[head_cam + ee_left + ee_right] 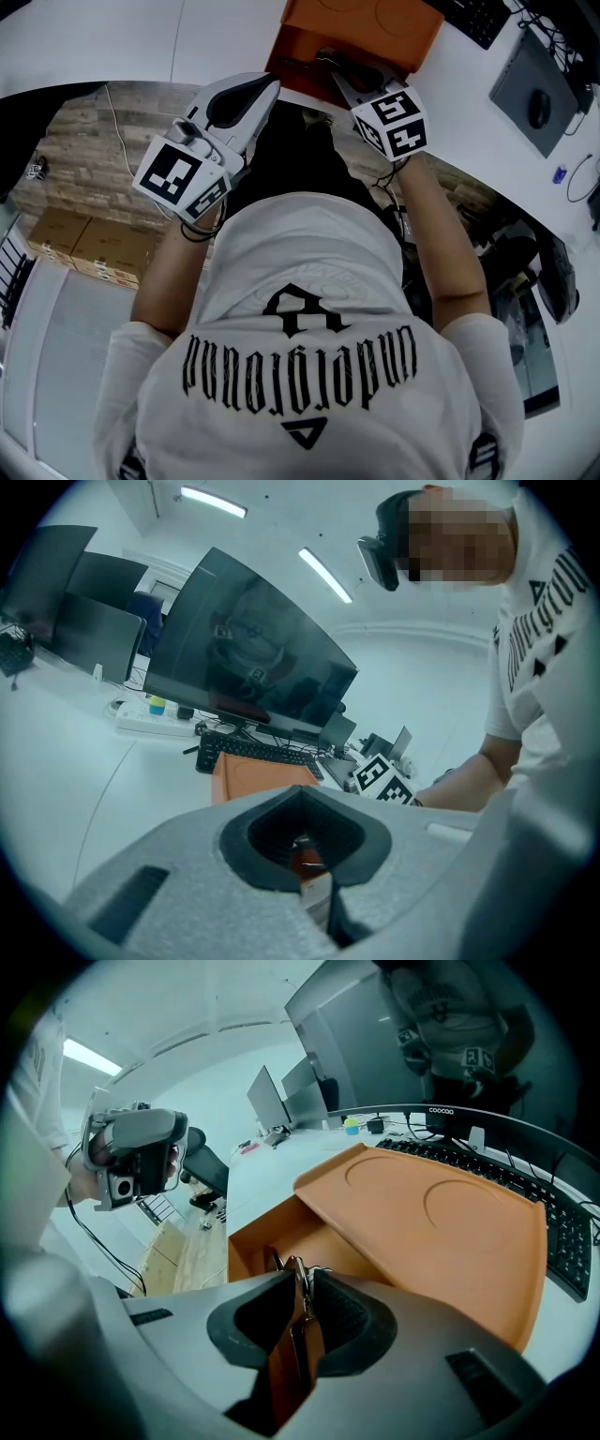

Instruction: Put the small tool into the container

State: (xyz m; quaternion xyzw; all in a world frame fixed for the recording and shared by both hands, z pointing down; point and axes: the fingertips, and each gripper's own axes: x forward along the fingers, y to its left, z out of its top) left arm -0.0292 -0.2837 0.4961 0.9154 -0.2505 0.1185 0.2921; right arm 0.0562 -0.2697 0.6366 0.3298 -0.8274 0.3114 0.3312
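Note:
The orange container (441, 1213) stands on the white desk with its lid slid partway back, leaving the near end (272, 1241) uncovered. My right gripper (298, 1274) is shut on the small tool (294, 1335), a brown-handled piece with a metal tip that points at that opening. In the head view the right gripper (330, 64) reaches to the container's (361, 28) near edge. My left gripper (270, 87) is held beside it, a little short of the container, with its jaws together and nothing in them. From the left gripper (302, 794) view, the container (258, 778) lies just ahead.
Behind the container lies a black keyboard (525, 1194), with a dark monitor (244, 658) and a power strip (150, 722) further back. At the right a mouse (539, 108) sits on a grey pad. Cardboard boxes (89, 244) rest on the floor at the left.

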